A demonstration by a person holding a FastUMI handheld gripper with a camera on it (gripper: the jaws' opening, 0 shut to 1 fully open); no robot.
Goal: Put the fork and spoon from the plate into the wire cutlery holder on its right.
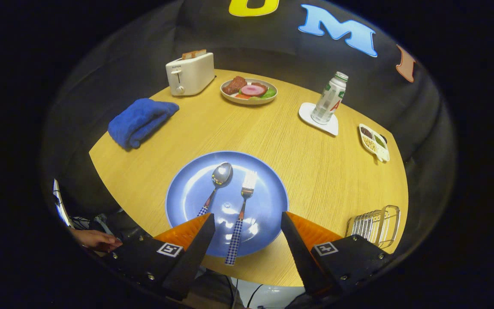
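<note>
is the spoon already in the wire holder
No, the spoon lies beside the fork on the blue plate, ahead of the open gripper.

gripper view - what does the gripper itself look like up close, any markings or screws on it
The gripper has two wedge-shaped fingers tapering to points, each mounted on a dark, blocky body. Each body carries a small square white tag printed with a black pattern, and small round screws along its edges. The fingers are open, with nothing between them but the plate.

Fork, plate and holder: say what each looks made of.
Fork: shiny metal head, glinting; checked handle, probably plastic. Plate: glazed blue ceramic or melamine, with glossy light spots. Holder: thin bare metal wire, see-through. The gripper is open, the fork's handle between its fingers.
</note>
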